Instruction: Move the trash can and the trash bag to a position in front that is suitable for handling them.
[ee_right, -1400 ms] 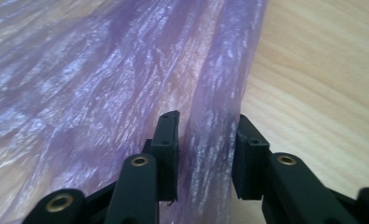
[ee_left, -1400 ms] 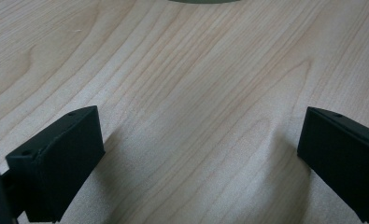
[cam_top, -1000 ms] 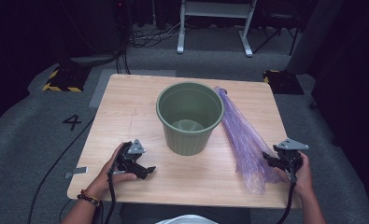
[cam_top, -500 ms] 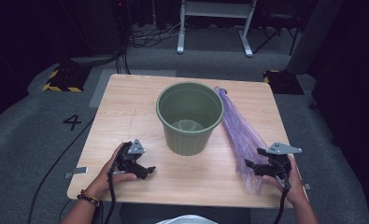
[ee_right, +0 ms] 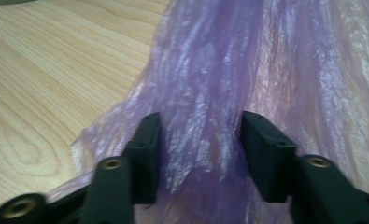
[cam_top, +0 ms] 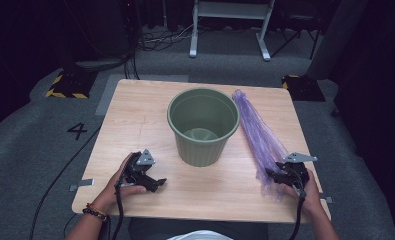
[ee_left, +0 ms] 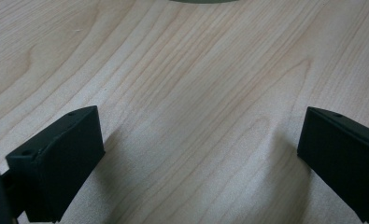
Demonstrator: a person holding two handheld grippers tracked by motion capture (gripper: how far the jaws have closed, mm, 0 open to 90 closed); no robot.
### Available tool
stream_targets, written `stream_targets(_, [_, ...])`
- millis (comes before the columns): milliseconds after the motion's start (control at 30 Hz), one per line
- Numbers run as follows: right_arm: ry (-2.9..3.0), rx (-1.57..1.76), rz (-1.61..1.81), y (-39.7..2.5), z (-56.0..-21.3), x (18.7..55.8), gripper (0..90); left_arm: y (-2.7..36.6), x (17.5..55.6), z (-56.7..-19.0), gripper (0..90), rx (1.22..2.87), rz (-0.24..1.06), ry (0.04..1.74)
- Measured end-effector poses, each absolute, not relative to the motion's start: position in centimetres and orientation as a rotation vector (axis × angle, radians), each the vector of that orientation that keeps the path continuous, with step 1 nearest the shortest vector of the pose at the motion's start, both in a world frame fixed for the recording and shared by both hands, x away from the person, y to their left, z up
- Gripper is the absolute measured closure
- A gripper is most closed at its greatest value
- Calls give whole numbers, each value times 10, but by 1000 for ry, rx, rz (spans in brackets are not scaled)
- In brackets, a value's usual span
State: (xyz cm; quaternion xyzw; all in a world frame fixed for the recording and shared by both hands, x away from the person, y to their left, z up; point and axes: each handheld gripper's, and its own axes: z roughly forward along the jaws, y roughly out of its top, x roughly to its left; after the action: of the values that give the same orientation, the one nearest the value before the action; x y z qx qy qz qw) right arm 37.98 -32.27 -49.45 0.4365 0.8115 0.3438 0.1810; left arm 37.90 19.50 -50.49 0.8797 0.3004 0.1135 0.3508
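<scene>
Right of the green bin (cam_top: 203, 125), a purple plastic bag (cam_top: 257, 131) lies stretched along the table (cam_top: 135, 115).
The right tool (ee_right: 198, 140) straddles its near end, jaws apart, not yet clamped; the left tool (cam_top: 152, 182) rests open. The film looks light, limp, slippery: pinch the bunched middle.

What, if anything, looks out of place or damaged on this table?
Nothing stands out. The green bin stands upright and looks empty; the purple plastic bag lies bunched in a long strip to its right, crinkled but with no visible tear. The right gripper straddles its near end.
</scene>
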Motion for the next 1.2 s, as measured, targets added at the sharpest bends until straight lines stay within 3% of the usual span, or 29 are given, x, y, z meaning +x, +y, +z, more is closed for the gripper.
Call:
stream_targets(200, [2341,1126,1026,-323,-496,386,750,195,379,-505,2,2278,294,778])
stream_targets(433, [2482,866,1075,-311,-496,382,792,195,379,-505,2,2277,294,777])
stream_targets(567, [2488,795,1010,-312,-493,374,709,195,379,-505,2,2277,294,778])
stream_targets(633, [2452,837,991,-318,-492,372,612,195,379,-505,2,2277,293,778])
stream_targets(667, [2403,901,983,-324,-490,371,491,195,379,-505,2,2277,294,778])
stream_targets(733, [2377,936,976,-328,-489,370,482,195,379,-505,2,2278,294,778])
stream_targets(800, [2303,1001,976,-336,-485,366,395,195,379,-505,2,2278,294,778])
stream_targets(1000, [2179,1080,987,-345,-467,357,296,195,379,-505,2,2278,294,778])
stream_targets(1200, [2136,1050,923,-326,-448,354,273,195,379,-505,2,2277,294,778])
